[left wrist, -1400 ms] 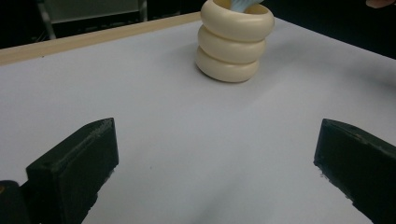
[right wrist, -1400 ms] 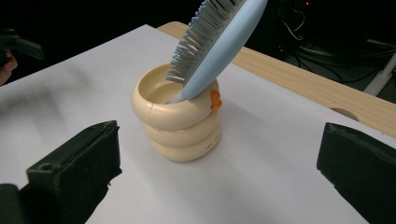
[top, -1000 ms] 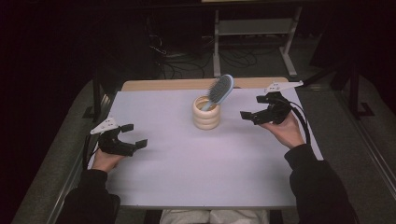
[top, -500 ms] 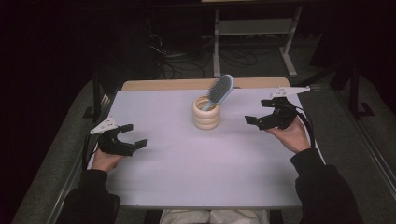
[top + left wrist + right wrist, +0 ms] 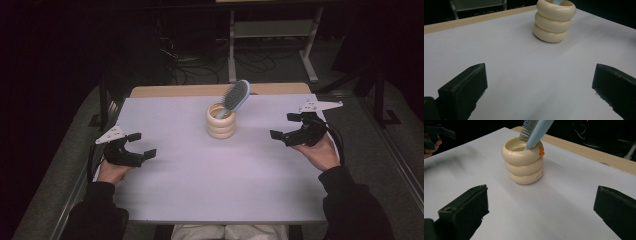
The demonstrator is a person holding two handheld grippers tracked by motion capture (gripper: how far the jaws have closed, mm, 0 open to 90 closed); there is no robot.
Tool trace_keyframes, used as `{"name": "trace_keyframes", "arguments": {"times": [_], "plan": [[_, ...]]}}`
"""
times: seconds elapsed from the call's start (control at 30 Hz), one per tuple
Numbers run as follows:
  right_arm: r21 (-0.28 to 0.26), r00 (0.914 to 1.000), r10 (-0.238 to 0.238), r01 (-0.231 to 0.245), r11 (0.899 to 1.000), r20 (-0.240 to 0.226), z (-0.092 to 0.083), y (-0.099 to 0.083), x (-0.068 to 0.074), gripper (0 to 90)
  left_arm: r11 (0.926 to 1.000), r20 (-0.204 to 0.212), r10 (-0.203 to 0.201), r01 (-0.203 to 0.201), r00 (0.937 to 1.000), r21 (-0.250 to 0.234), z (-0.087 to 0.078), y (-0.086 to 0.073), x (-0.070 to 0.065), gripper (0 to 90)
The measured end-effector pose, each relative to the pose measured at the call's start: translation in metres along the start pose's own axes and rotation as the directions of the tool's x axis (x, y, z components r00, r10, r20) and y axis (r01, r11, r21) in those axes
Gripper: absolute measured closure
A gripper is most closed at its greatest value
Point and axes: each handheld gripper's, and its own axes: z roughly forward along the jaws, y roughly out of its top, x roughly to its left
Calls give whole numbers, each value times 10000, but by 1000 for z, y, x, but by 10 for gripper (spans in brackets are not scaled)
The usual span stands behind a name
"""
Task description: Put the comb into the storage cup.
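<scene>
Two grippers [image 5: 139, 145] [image 5: 285, 126] agape — hairbrush [image 5: 236, 96] in cream holder [image 5: 221, 122] between

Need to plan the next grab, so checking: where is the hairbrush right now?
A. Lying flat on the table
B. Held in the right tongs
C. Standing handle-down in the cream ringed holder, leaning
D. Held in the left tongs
C: the hairbrush leans with its handle inside the cream ringed holder, while the left tongs and right tongs are both open and apart from it.
</scene>
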Motion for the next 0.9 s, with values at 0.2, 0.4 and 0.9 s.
{"name": "trace_keyframes", "arguments": {"times": [0.2,0.4,0.9], "plan": [[-6,9999,104,-104,9999,67,-6,-16,-2,0,10000,-65,49,-49,10000,30,-1,0,0,0],[-15,9995,229,-229,9997,200,-11,-25,-5,0,10000,-205,-22,21,9998,-12,-3,-2,2,0],[-132,9976,383,-376,9992,576,-28,-54,-7,0,9992,-487,-245,230,9985,-312,-13,-6,6,0]]}}
